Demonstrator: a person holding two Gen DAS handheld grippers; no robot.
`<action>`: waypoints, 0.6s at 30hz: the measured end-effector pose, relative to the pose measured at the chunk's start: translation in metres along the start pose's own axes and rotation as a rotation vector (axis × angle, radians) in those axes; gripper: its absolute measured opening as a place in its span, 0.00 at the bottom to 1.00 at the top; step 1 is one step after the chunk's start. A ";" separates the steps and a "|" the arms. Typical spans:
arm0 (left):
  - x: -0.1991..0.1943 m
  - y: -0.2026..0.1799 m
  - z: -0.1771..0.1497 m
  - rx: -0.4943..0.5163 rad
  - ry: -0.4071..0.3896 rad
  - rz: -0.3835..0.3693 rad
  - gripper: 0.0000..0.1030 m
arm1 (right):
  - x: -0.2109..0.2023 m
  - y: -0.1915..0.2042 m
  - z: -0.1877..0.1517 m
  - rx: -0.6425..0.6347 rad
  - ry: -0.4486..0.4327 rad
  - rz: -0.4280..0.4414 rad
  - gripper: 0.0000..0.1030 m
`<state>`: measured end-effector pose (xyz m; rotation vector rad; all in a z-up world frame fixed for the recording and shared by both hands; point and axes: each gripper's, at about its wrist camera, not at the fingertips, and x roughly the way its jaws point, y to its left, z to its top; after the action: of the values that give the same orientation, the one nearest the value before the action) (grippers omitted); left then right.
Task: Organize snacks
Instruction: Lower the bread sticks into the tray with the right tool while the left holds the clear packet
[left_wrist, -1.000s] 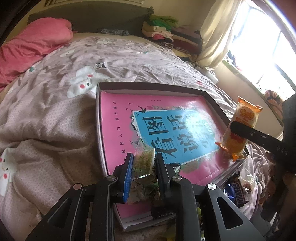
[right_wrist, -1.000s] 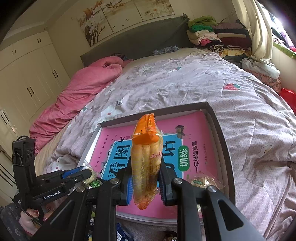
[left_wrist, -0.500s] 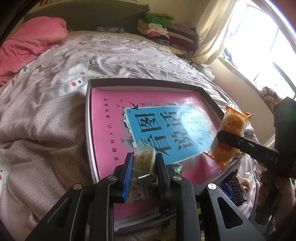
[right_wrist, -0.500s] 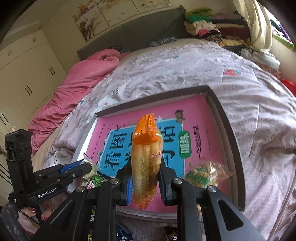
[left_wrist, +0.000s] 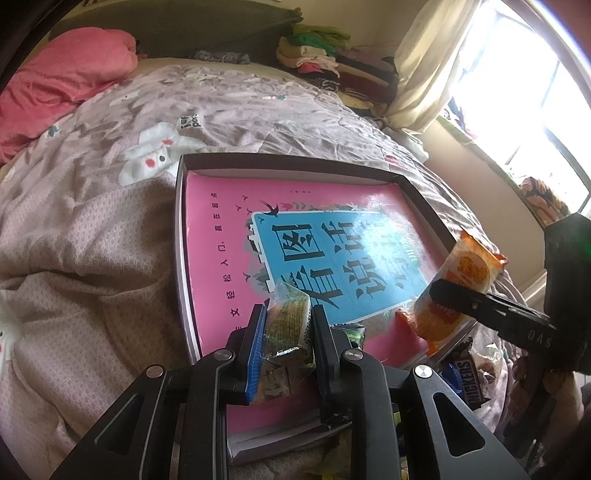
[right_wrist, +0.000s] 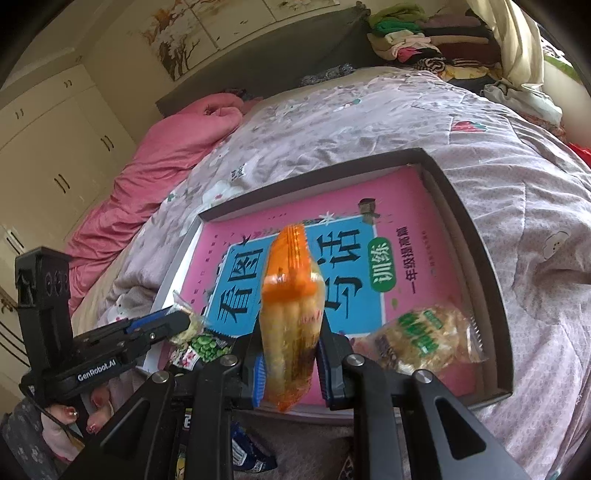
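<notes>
The left gripper (left_wrist: 286, 332) is clamped on a green-and-yellow snack packet (left_wrist: 286, 319), holding it over the near left corner of the dark tray (right_wrist: 476, 236) on the bed. The right gripper (right_wrist: 290, 354) is clenched round an orange snack pack (right_wrist: 290, 314), upright above the tray's near edge. A green-labelled cracker bag (right_wrist: 424, 341) lies in the tray's near right corner, on the pink book (right_wrist: 424, 258).

orange snack pack (right_wrist: 291, 306): glossy plastic film
book cover (left_wrist: 229, 258): glossy paper
quilt (left_wrist: 92, 240): matt cloth
gripper fingers (left_wrist: 321, 332): matt black plastic
</notes>
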<state>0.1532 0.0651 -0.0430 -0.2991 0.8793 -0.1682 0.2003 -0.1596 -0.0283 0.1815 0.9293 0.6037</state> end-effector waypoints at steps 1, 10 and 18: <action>0.000 0.000 0.000 -0.003 0.001 -0.003 0.24 | -0.001 0.001 -0.001 -0.009 0.000 -0.008 0.22; 0.001 -0.002 -0.002 0.010 0.007 -0.001 0.24 | -0.012 0.001 -0.003 -0.041 0.003 -0.086 0.23; -0.001 -0.002 -0.005 0.001 0.010 -0.003 0.24 | -0.019 -0.002 -0.006 -0.054 -0.001 -0.132 0.23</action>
<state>0.1492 0.0628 -0.0446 -0.2986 0.8886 -0.1730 0.1877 -0.1724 -0.0187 0.0714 0.9155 0.5058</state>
